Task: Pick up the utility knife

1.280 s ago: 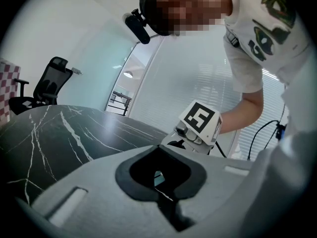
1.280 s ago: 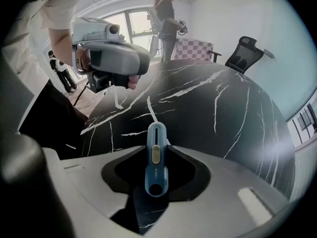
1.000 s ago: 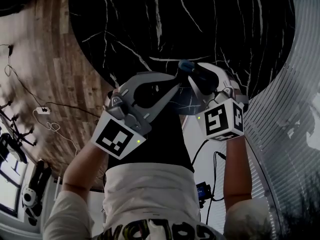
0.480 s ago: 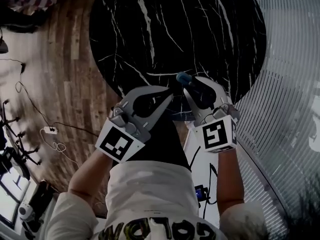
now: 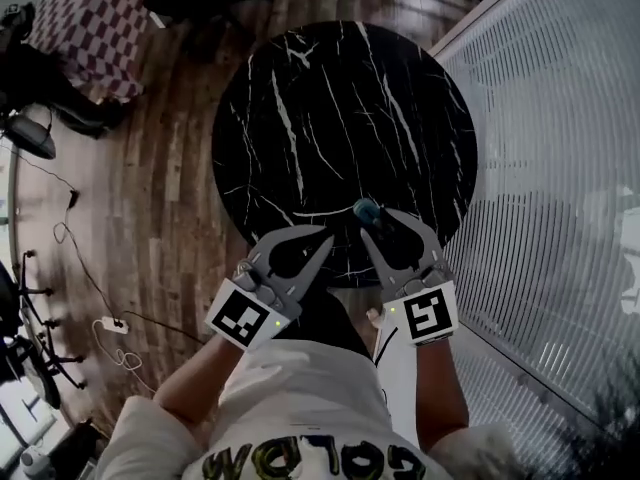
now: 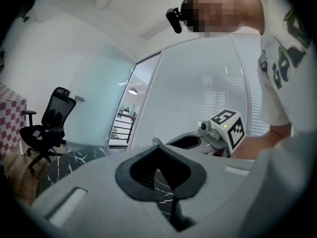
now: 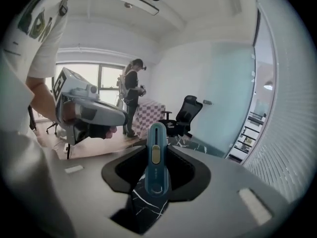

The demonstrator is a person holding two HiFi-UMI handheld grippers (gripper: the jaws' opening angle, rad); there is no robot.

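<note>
The pick-up looks done: the right claw (image 5: 380, 224) is clamped on the utility knife (image 7: 157, 155), clear above the worktop (image 5: 330, 108), while the left claw (image 5: 322, 240) sits closed, empty.

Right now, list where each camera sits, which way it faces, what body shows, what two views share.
Head view: on the person's head, facing steeply down at the black table; shows forearms, shirt, left claw, right claw clamping the utility knife.
Left gripper view: on the left claw, facing along its shut, empty jaws toward a glass wall; shirt, right claw show.
Right gripper view: on the right claw, facing along the knife toward an office chair; arm, left claw show.
Shared: both gripper views show the chair.
</note>
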